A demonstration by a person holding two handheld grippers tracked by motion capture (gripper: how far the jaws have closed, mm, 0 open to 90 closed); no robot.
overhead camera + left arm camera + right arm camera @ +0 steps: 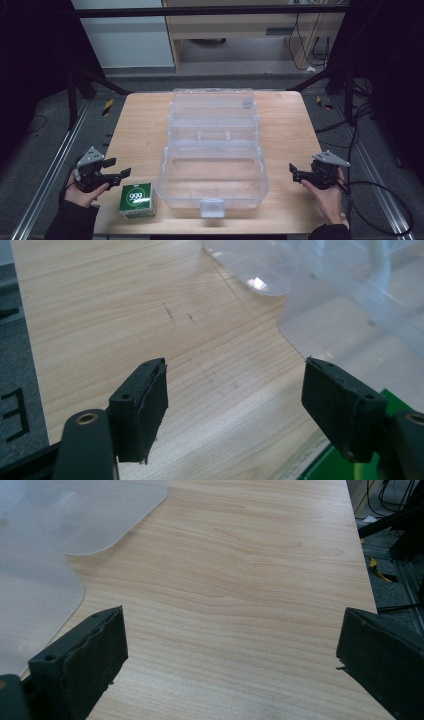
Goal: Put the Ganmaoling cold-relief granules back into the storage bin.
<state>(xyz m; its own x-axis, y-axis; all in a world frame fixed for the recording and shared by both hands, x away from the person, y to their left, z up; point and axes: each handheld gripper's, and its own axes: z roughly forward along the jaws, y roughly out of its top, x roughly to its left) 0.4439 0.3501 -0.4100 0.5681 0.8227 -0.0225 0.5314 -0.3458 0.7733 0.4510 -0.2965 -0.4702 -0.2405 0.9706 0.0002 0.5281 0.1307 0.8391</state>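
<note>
**Both grippers held open at the near corners of a table bearing an opened clear case**

High view: a wooden table (135, 130) carries a clear plastic case (212, 170) lying open at its centre, the lid (212, 107) folded back on the far side and a latch tab (212, 207) at the near wall. The left gripper (120, 168), held in the person's left hand (82, 192), sits outside the case's left wall with its jaws spread and pointing toward the case. A small green box (137, 200), printed "999" on top, stands just below and ahead of those jaws, close beside the case's near-left corner but not clearly touching it. The right gripper (294, 172), held in the right hand (327, 197), sits outside the case's right wall, jaws apart and pointing inward.

Left gripper view: the two black jaws stand wide apart with nothing but bare wood between them. The case's rounded corner (345, 325) lies beyond the right-hand jaw, and a green edge of the box (345, 467) shows beneath that same jaw.

Right gripper view: the jaws are wide apart and empty over bare wood. The clear case (35, 605) lies beyond and beside the left-hand jaw
</note>
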